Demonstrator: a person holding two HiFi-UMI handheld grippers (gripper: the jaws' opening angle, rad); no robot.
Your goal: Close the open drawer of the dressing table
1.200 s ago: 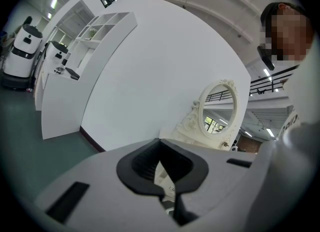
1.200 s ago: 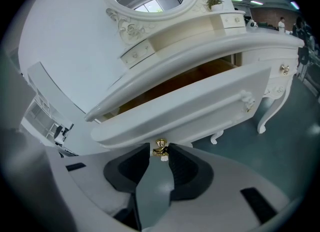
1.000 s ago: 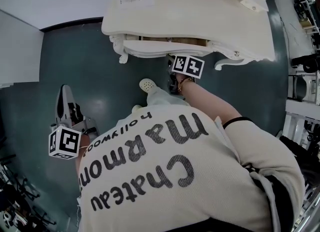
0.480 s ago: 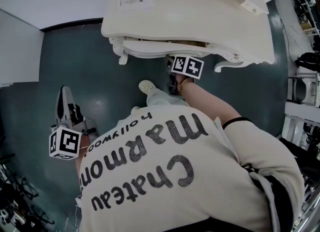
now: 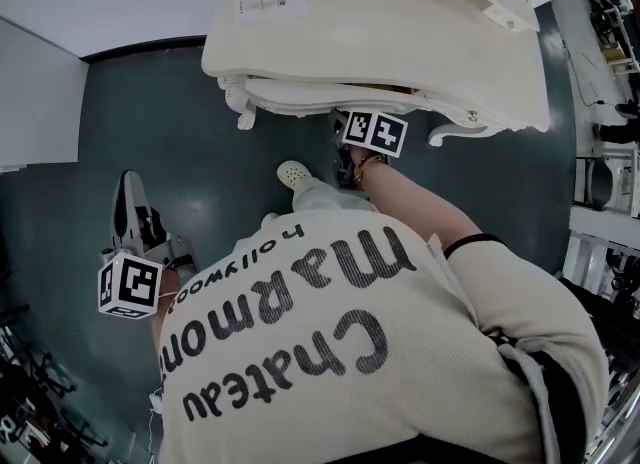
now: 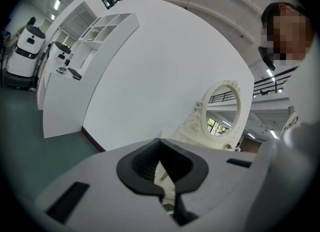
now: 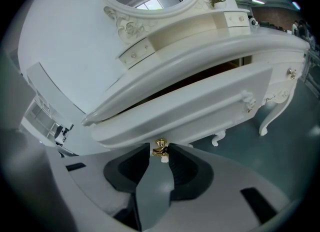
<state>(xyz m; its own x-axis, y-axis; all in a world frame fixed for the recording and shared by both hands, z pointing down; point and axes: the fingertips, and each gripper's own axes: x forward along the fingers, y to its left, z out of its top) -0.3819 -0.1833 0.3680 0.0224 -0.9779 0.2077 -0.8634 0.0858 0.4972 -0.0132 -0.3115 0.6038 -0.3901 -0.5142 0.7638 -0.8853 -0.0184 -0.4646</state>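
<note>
Drawer a crack open at dressing table front, far side | likely rigid, slides easily; take by small slippery gold knob | right gripper clamped on it | left gripper together, empty

Person in cream knit T-shirt with large black lettering, black-edged sleeve; gold bracelet just behind right gripper; white perforated clog beside it.
</note>
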